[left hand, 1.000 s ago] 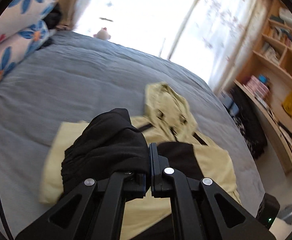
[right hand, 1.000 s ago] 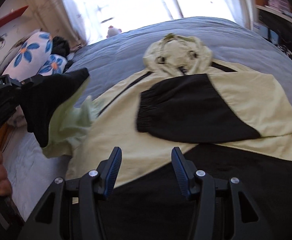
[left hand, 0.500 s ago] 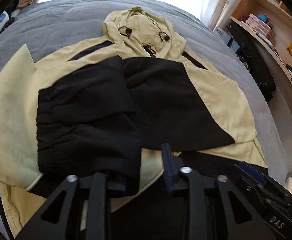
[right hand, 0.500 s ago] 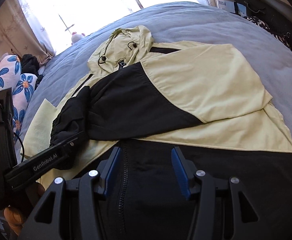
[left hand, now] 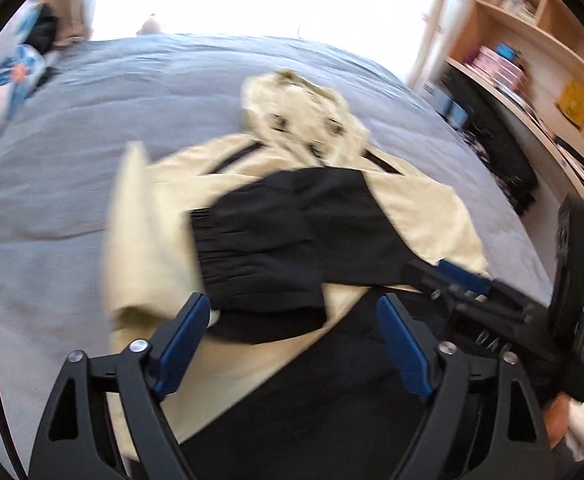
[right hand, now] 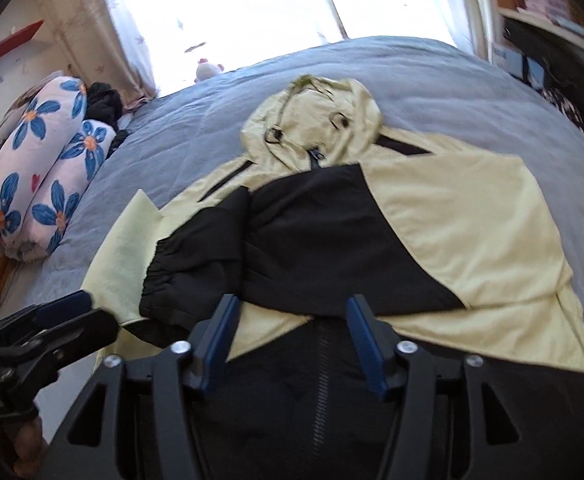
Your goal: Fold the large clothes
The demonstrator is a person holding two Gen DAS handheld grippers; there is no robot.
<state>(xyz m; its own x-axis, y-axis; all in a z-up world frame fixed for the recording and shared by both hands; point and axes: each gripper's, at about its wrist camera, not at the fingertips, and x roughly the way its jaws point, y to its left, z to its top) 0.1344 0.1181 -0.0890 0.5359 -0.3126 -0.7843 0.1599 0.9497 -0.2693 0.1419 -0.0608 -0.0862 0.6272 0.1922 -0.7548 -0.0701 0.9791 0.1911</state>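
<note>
Having just spread wide and dropped the black sleeve [left hand: 264, 256] across the jacket [right hand: 464, 232] at twelve o'clock, left gripper [left hand: 292, 344] empty, right gripper [right hand: 288, 344] also widening, empty; both sleeves seemingly folded in.

The jacket [right hand: 464, 232] is thin matt cloth, pale yellow with black panels, its black cuff [right hand: 172, 280] gathered and ribbed. The bed [right hand: 220, 120] wears a soft, faintly ribbed grey cover. Both tongs [left hand: 292, 344] [right hand: 292, 336] are matt black plastic with blue ridged pads [left hand: 182, 344] and shiny metal screws. The shelves [left hand: 548, 40] are pale wood.
</note>
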